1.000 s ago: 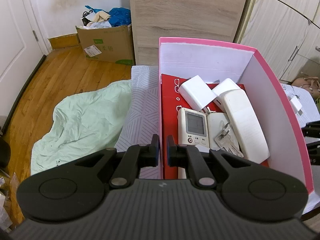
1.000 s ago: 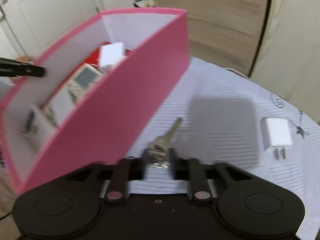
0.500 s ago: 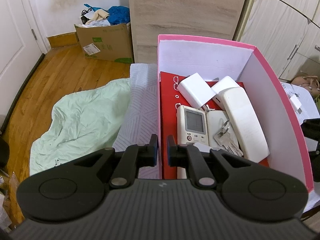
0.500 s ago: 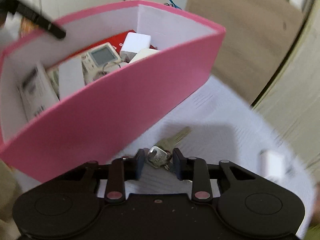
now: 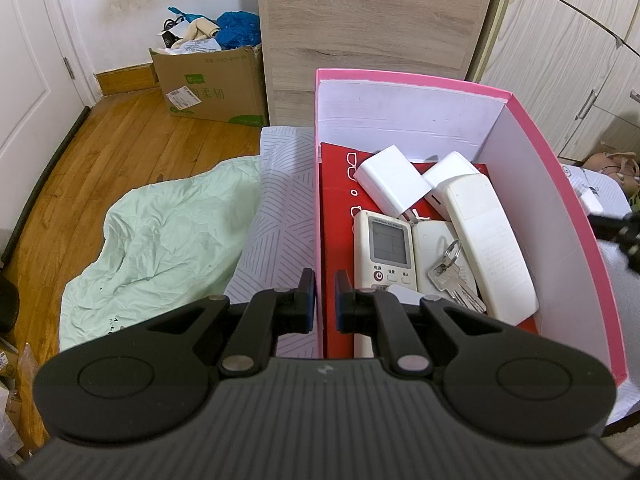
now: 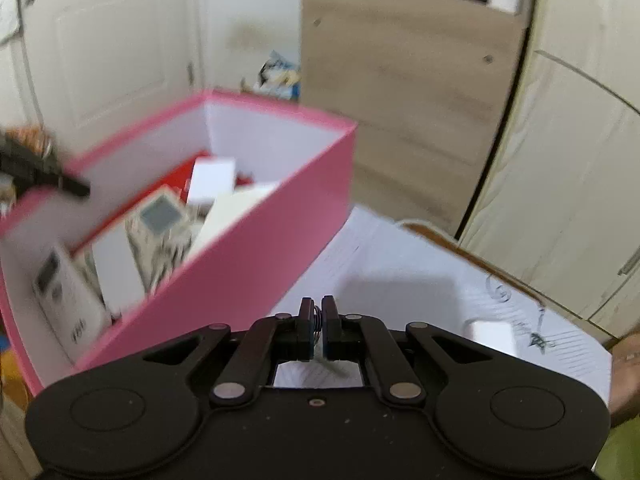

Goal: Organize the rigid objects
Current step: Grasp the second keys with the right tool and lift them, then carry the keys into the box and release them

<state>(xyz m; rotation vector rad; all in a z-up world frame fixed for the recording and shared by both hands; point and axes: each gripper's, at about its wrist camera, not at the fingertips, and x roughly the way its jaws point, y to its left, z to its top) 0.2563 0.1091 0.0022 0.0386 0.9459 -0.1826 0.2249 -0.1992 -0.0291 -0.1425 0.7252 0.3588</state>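
Note:
A pink box (image 5: 560,216) stands on the striped white tablecloth. My left gripper (image 5: 325,300) is shut on the box's left wall near its front corner. Inside lie a remote with a screen (image 5: 390,250), a white handset-shaped remote (image 5: 488,236), white chargers (image 5: 390,184) and a set of keys (image 5: 452,276). My right gripper (image 6: 317,322) is shut on a key ring (image 6: 317,320) and is lifted beside the box's (image 6: 256,248) right wall; the key itself hangs hidden below the fingers. My right gripper also shows blurred at the left wrist view's right edge (image 5: 624,232).
A white charger (image 6: 490,334) lies on the tablecloth (image 6: 400,280) to the right of my right gripper. A green sheet (image 5: 160,236) lies on the wooden floor at left. A cardboard box (image 5: 208,88), a wooden cabinet (image 5: 368,20) and wardrobe doors (image 6: 568,184) stand behind.
My right gripper closed tight on the key ring and lifted off the cloth, rising beside the pink box. My left gripper kept its grip on the box wall.

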